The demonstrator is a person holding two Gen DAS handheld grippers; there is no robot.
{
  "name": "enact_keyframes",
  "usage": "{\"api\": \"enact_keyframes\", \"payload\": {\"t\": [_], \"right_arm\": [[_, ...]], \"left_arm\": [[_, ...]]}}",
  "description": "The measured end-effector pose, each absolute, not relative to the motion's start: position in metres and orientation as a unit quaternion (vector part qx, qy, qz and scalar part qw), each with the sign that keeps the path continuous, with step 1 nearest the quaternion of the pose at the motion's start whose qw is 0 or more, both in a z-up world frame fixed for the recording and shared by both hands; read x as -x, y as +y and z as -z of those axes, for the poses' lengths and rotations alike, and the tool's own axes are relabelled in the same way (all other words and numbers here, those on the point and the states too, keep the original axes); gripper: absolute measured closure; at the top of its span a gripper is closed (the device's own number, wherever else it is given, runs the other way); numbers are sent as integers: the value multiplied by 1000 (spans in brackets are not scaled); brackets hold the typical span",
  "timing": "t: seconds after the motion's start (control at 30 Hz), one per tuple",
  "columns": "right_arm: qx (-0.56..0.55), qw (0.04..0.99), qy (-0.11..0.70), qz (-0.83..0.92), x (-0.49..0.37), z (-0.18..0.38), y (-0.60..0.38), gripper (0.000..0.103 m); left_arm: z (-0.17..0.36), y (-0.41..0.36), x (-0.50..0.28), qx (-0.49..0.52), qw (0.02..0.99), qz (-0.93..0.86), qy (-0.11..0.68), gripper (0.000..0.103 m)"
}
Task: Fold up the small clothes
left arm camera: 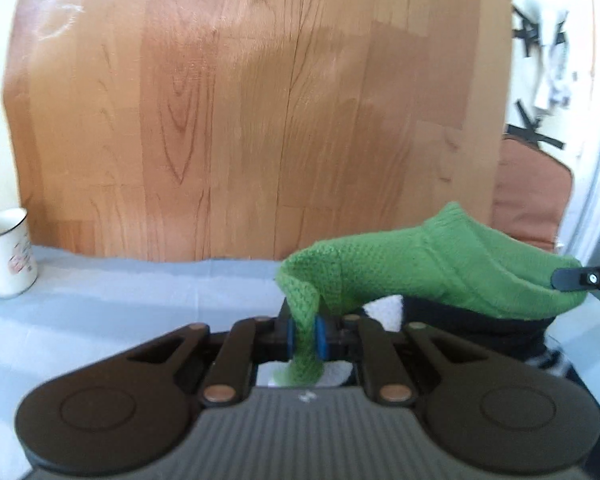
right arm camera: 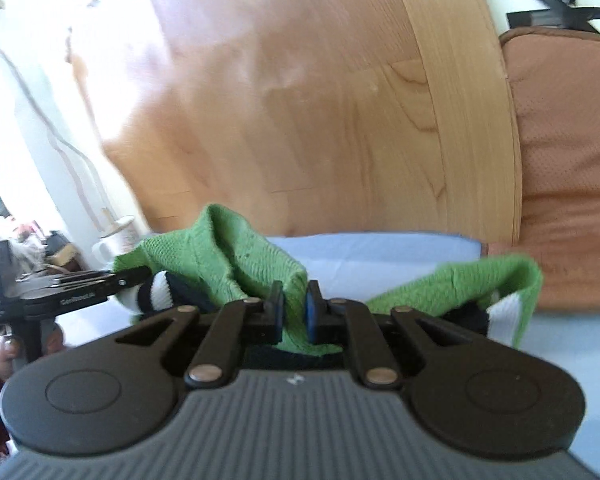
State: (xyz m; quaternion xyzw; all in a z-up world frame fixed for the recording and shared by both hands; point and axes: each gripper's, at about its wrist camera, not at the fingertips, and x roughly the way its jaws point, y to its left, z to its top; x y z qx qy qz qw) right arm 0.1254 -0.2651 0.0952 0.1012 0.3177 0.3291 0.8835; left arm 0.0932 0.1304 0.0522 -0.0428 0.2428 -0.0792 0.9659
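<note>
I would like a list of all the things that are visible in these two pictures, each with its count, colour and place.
knitted garment: one, green with black and white parts, lifted above the cloth
cloth: one, pale blue, covering the near surface
table: one, wooden, behind the cloth
mug: one, white, far left on the cloth
cushion: one, brown, right of the table
left tongs: black, shut on the garment
right tongs: black, shut on the garment

Bare wooden tabletop [left arm camera: 260,100] ahead; white mug [left arm camera: 8,252] obstructing far left cloth edge.
</note>
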Motion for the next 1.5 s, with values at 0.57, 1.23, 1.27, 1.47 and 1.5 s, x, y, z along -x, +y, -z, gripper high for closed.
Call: {"api": "enact_keyframes", "payload": {"t": [0.57, 1.23, 1.27, 1.47, 1.5], "right_arm": [[-219, 844, 365, -326, 15, -58, -328, 69], [-271, 868, 350, -225, -8, -40, -369, 93], [-264, 873, 342, -227, 1, -44, -371, 93], [-235, 865, 393, -204, 23, -20, -371, 92], [-236, 865, 399, -193, 21, -16, -373, 88]], "left_arm": [[-46, 190, 46, 195, 931, 112, 288, 10], [-57, 172, 1, 231, 902, 161, 327, 90], [-67, 171, 14, 206, 915, 167, 305, 90], [-35, 149, 39, 60, 916, 168, 358, 70], [-25, 147, 36, 44, 911, 156, 379, 63]]}}
